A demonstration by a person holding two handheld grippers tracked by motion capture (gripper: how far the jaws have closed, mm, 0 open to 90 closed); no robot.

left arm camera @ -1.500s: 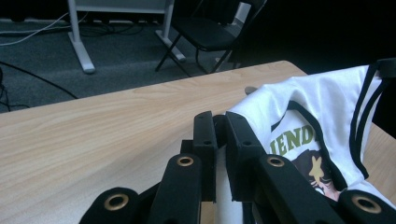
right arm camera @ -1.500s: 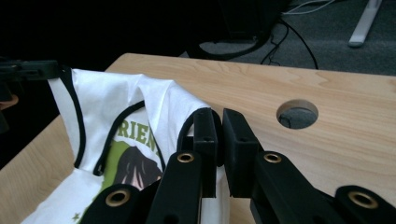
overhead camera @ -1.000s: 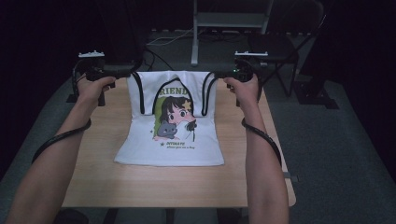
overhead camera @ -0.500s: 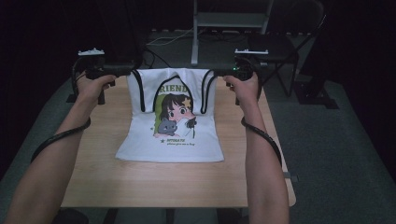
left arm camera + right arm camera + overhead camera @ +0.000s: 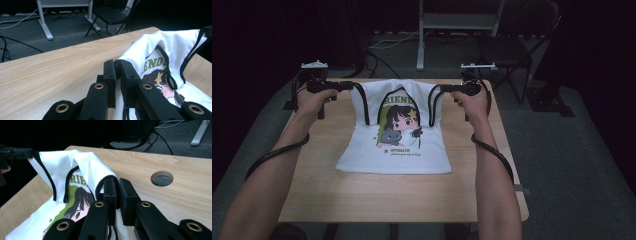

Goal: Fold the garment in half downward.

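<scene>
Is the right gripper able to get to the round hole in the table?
Probably yes. The hole lies close by the right gripper with bare table between, but the jaws are shut on the shirt, so it would drag along.

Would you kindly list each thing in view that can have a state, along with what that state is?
Top: white with a cartoon print, shoulders lifted, hem flat on the table.
Left gripper: shut on the top, at its left shoulder.
Right gripper: shut on the top, at its right shoulder.
Table: wooden, bearing the top; round hole open.
Chair: unoccupied, on the floor beyond.
</scene>
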